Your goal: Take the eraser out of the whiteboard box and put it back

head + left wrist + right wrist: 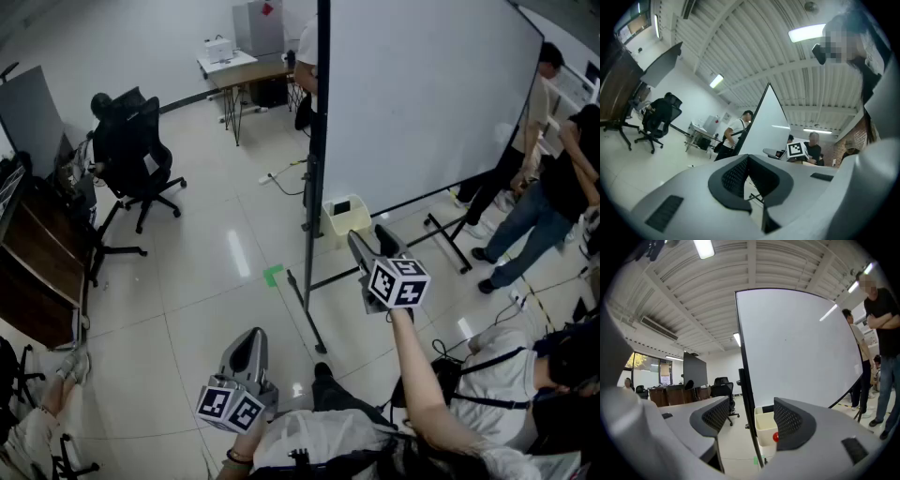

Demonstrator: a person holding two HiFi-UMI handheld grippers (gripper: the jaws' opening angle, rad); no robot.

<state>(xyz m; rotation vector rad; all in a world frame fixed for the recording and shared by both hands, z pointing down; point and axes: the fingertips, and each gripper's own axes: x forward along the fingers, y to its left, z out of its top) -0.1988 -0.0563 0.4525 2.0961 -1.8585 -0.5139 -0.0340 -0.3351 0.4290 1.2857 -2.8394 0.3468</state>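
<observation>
A cream whiteboard box [349, 223] hangs at the left edge of the big whiteboard [422, 94], low on its dark frame. A dark thing [342, 206] lies in the box; I cannot tell whether it is the eraser. My right gripper [368, 236] is held level just in front of the box, open, with nothing between its fingers. In the right gripper view the box [765, 425] shows through the gap of the right gripper [751, 408], with a small red spot [776, 437] at its side. My left gripper [249, 337] hangs back, low and shut; its pads [736, 176] meet at the tip and hold nothing.
The whiteboard's stand legs [309, 314] spread over the tiled floor by a green tape mark [272, 275]. A black office chair [136, 155] and a dark desk [37, 253] stand at the left, a table [239, 70] at the back. People [553, 169] stand at the right.
</observation>
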